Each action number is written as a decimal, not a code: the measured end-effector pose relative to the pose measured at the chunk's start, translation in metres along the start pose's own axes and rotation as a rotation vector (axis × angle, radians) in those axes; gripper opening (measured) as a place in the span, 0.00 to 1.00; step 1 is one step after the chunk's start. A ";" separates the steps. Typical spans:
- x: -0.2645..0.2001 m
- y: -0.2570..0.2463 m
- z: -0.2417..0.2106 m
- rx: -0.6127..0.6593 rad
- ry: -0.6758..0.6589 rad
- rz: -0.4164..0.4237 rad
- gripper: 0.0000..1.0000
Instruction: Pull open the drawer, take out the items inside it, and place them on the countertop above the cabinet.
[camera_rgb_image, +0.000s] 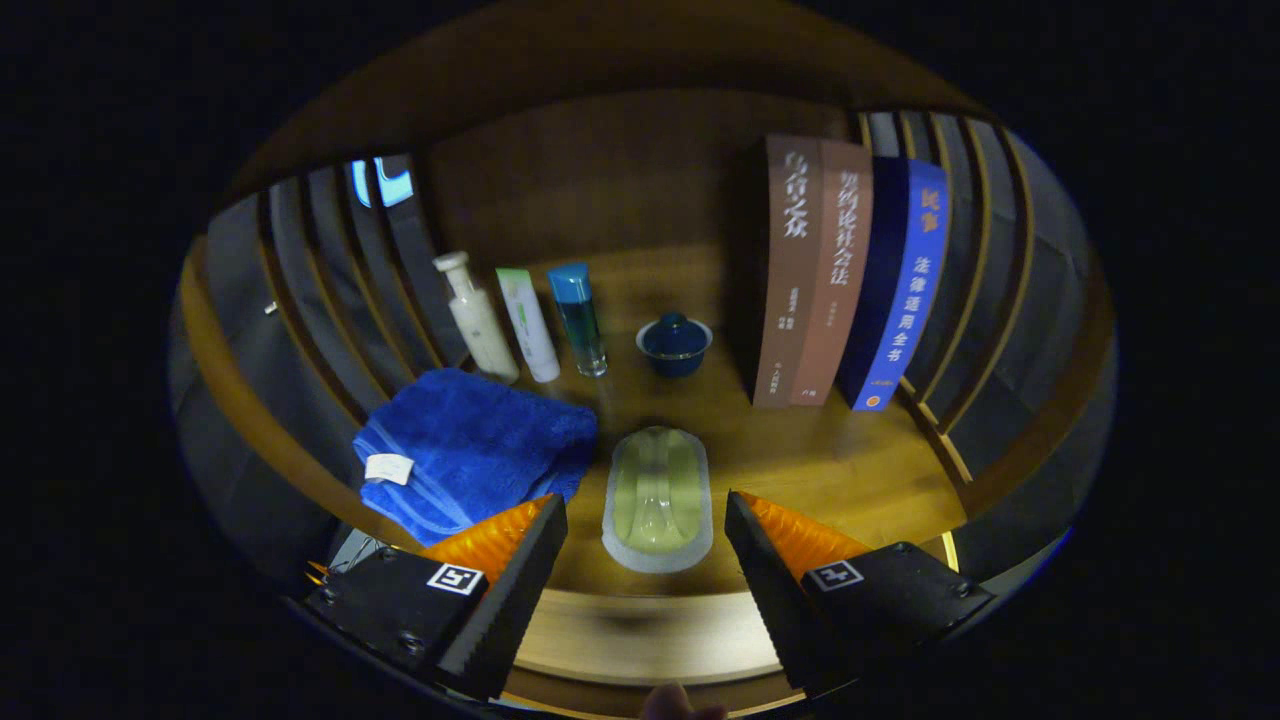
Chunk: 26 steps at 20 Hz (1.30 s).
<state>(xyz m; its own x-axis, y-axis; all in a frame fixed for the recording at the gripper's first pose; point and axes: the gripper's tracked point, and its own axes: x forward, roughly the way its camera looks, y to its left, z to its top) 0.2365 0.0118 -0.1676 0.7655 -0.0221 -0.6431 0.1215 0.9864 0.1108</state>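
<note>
The gripper (645, 520) stands wide open, its fingers either side of one pale green soap dish (657, 497) (not touching it) lying on the wooden countertop (830, 460). Left of it lies one folded blue towel (470, 445). Farther back stand three bottles (528, 323) in a row, then one dark blue lidded cup (674, 343). To the right, three books (850, 270) stand upright.

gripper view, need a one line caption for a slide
Open gripper hovering over a pale green soap dish on the wooden countertop, beside a folded blue towel, with bottles, lidded cup and books beyond.
</note>
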 end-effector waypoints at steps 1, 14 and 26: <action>-0.013 0.001 0.000 -0.005 -0.046 0.000 1.00; -0.195 0.019 0.007 -0.078 -0.694 0.016 1.00; -0.167 0.008 -0.154 -0.040 -0.682 -0.035 0.99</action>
<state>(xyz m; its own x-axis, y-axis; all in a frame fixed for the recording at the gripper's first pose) 0.0128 0.0479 -0.1761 0.9901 -0.1386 -0.0232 0.1398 0.9882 0.0626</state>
